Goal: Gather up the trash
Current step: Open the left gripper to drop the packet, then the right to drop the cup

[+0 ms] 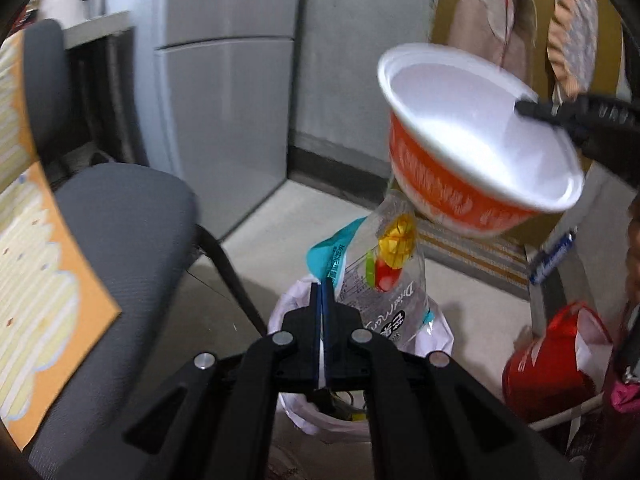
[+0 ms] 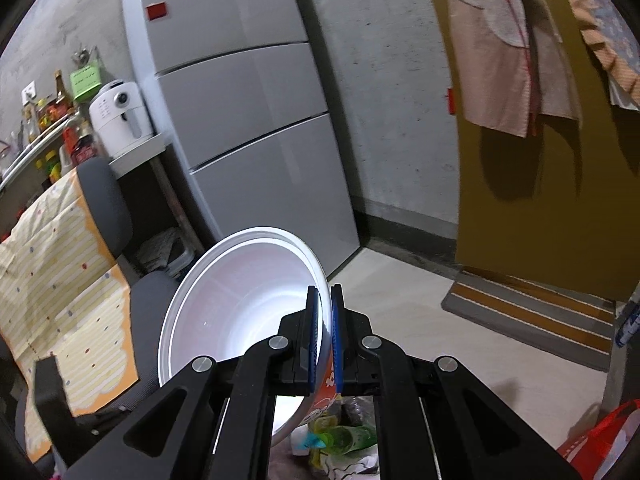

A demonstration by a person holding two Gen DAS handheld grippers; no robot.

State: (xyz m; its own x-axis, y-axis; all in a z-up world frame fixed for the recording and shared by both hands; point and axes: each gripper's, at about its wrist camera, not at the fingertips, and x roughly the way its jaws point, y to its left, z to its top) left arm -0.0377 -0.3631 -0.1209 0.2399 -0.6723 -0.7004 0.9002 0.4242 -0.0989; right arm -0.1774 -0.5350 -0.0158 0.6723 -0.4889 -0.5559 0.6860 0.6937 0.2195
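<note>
Fingers of the left gripper (image 1: 322, 296) pinch a clear snack wrapper (image 1: 384, 276) above the white-lined trash bin (image 1: 280, 312) beside the grey chair (image 1: 120, 216). To the right, the right gripper (image 2: 325, 316) clamps the rim of an orange noodle bowl (image 2: 240, 300), held tilted in the air over the bin.

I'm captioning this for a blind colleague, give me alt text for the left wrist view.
The left gripper pinches a clear snack wrapper above a white-lined trash bin, while the right gripper holds an empty orange-and-white bowl by its rim beside it. A grey chair stands left.
</note>
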